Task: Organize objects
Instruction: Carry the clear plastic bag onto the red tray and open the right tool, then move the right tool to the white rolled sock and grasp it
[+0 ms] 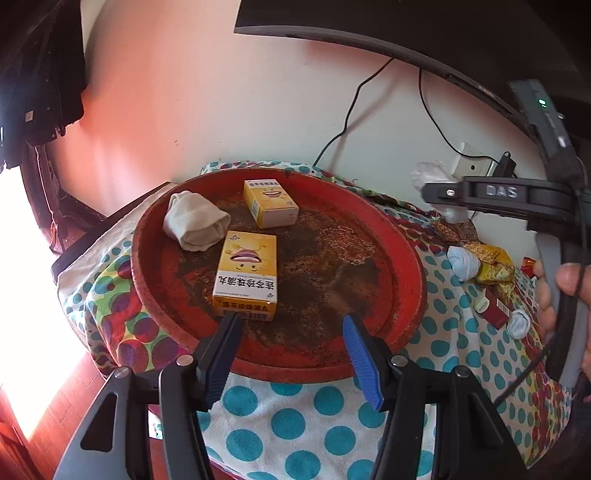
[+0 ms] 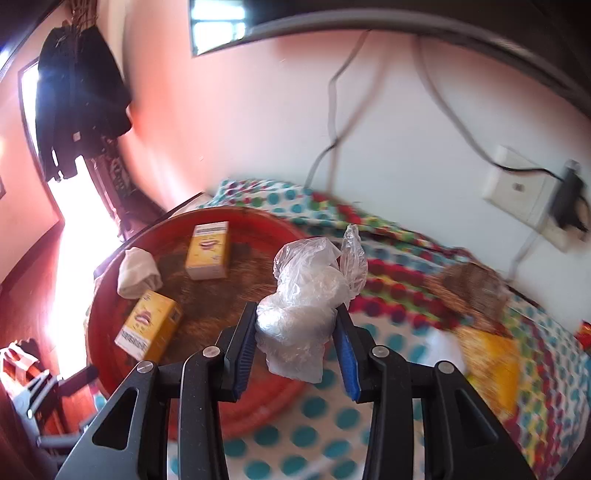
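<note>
A round red tray lies on a dotted cloth. On it are two yellow boxes, one near and one far, and a rolled beige sock. My left gripper is open and empty just over the tray's near rim. My right gripper is shut on a crumpled clear plastic bag and holds it in the air above the tray's right edge. The boxes and the sock also show in the right wrist view.
Right of the tray on the cloth lie two pale blue sock rolls, yellow wrappers and a red box. Cables, a wall socket and a monitor's edge are behind.
</note>
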The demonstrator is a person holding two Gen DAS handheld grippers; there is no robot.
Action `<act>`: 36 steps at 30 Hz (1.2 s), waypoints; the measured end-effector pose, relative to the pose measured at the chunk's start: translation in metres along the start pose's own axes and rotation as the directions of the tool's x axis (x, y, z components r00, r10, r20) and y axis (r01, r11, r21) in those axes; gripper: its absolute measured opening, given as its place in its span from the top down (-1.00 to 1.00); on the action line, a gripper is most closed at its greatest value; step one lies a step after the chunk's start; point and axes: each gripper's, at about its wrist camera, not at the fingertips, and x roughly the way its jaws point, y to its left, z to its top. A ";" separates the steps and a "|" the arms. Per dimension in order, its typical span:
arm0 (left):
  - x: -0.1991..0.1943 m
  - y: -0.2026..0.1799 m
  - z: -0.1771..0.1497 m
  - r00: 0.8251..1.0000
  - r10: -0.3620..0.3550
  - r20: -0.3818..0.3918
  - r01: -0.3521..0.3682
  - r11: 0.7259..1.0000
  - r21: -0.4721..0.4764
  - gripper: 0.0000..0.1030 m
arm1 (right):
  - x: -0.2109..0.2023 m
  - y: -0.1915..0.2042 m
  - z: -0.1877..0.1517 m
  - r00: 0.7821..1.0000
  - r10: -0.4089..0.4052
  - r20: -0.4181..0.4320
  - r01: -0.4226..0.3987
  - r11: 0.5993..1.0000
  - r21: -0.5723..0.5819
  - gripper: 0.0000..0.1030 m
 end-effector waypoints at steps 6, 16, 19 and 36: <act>0.000 0.014 0.005 0.999 0.038 0.019 -0.038 0.999 -0.019 -0.14 | 0.079 0.042 0.036 0.996 -0.021 -0.092 0.015 0.997 -0.071 0.27; 0.009 0.022 0.005 1.000 0.019 -0.015 -0.020 0.999 -0.046 -0.14 | 0.154 0.050 0.050 0.981 -0.040 -0.188 0.029 0.998 -0.065 0.24; 0.011 0.021 0.004 0.999 0.020 -0.026 -0.021 0.999 -0.040 -0.14 | 0.156 0.053 0.046 0.977 -0.072 -0.201 0.055 0.995 -0.089 -0.27; -0.005 -0.022 -0.004 0.998 -0.038 0.041 0.033 0.994 0.102 -0.14 | -0.066 -0.104 -0.112 0.979 -0.204 0.017 0.202 0.977 0.069 -0.40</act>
